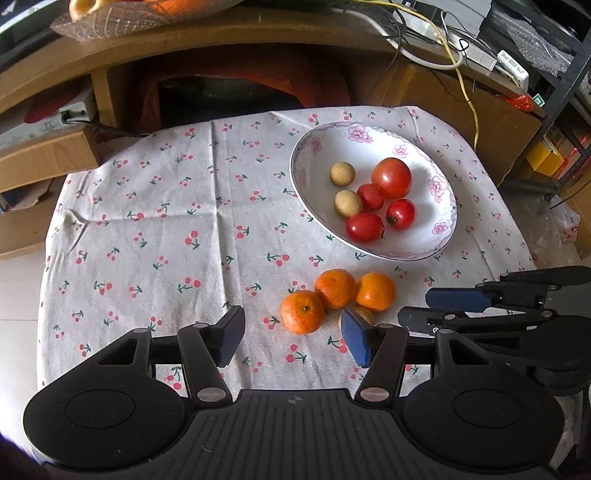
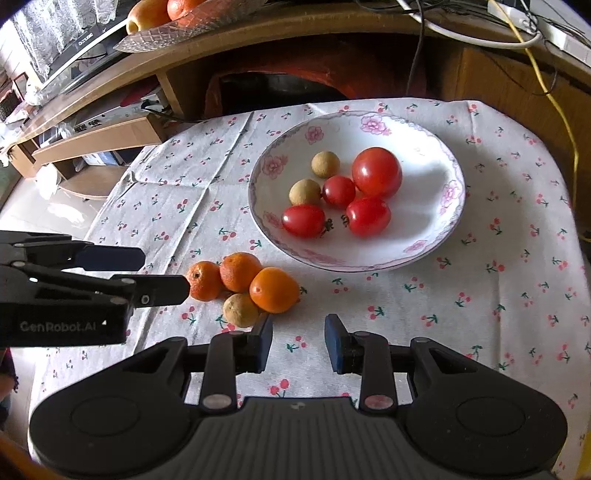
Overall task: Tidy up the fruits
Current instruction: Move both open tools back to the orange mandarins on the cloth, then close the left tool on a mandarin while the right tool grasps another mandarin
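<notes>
A white flowered plate (image 1: 439,206) (image 2: 432,155) holds several red tomatoes (image 1: 391,177) (image 2: 376,171) and two tan longans (image 1: 342,173) (image 2: 325,164). Three mandarins (image 1: 302,312) (image 2: 239,271) and one more longan (image 2: 240,310) (image 1: 365,314) lie on the cloth in front of the plate. My left gripper (image 1: 293,334) is open and empty just before the mandarins; it also shows in the right wrist view (image 2: 164,273). My right gripper (image 2: 298,341) is open and empty, right of the loose longan; it shows in the left wrist view (image 1: 413,306).
A cherry-print cloth (image 1: 166,221) covers the small table. A wooden desk (image 1: 221,40) stands behind it with a glass fruit dish (image 1: 110,22) and cables (image 1: 454,55). A low shelf (image 2: 92,136) is at the left.
</notes>
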